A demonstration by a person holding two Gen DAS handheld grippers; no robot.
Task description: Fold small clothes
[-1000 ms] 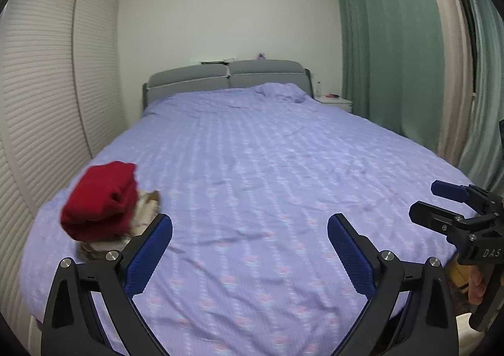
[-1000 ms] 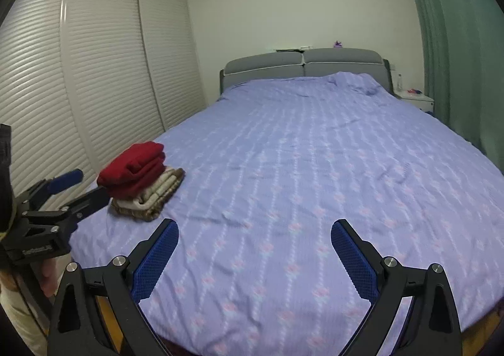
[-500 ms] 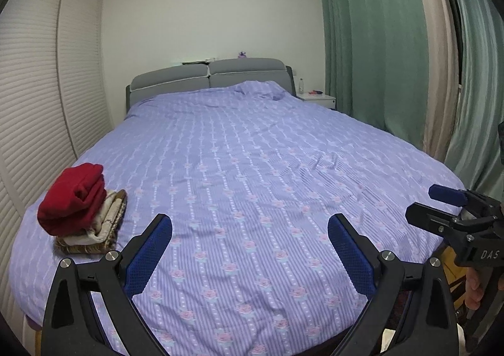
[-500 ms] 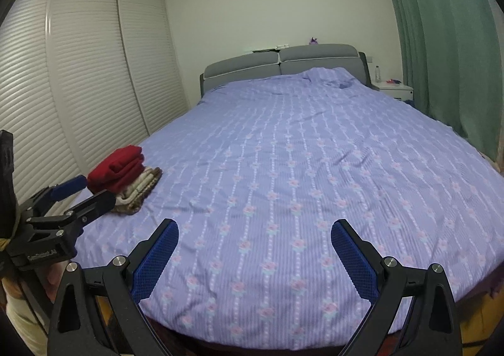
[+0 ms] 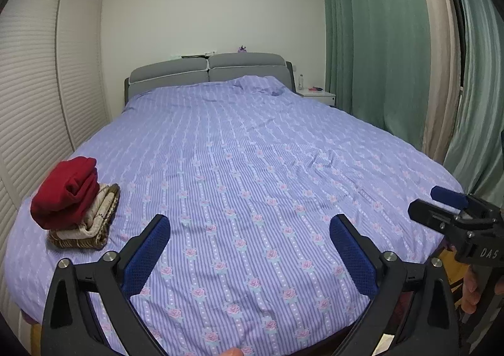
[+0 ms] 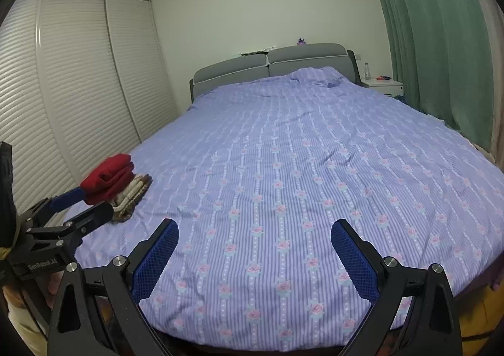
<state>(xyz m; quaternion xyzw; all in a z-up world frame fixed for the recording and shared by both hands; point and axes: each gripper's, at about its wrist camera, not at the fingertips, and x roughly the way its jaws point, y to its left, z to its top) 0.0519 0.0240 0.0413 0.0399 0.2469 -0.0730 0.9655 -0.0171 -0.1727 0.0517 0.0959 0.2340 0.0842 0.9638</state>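
Observation:
A folded red garment [image 5: 67, 190] lies on top of a folded beige and brown knit [image 5: 94, 225] at the near left corner of the bed [image 5: 252, 167]. The stack also shows in the right wrist view [image 6: 110, 178]. My left gripper [image 5: 249, 249] is open and empty, held over the foot of the bed, to the right of the stack. My right gripper [image 6: 255, 252] is open and empty, also over the foot of the bed. Each gripper shows at the edge of the other's view, the right one [image 5: 447, 208] and the left one [image 6: 78, 205].
The bed has a purple striped floral cover and a grey headboard [image 5: 208, 71]. A louvred white wardrobe [image 6: 78, 88] runs along the left side. Green curtains [image 5: 378, 41] hang on the right. A white nightstand [image 5: 316, 94] stands by the headboard.
Both grippers have drawn back from the bed and away from the stack, so more of the bed shows. Both stayed open and empty. The stack has not moved.

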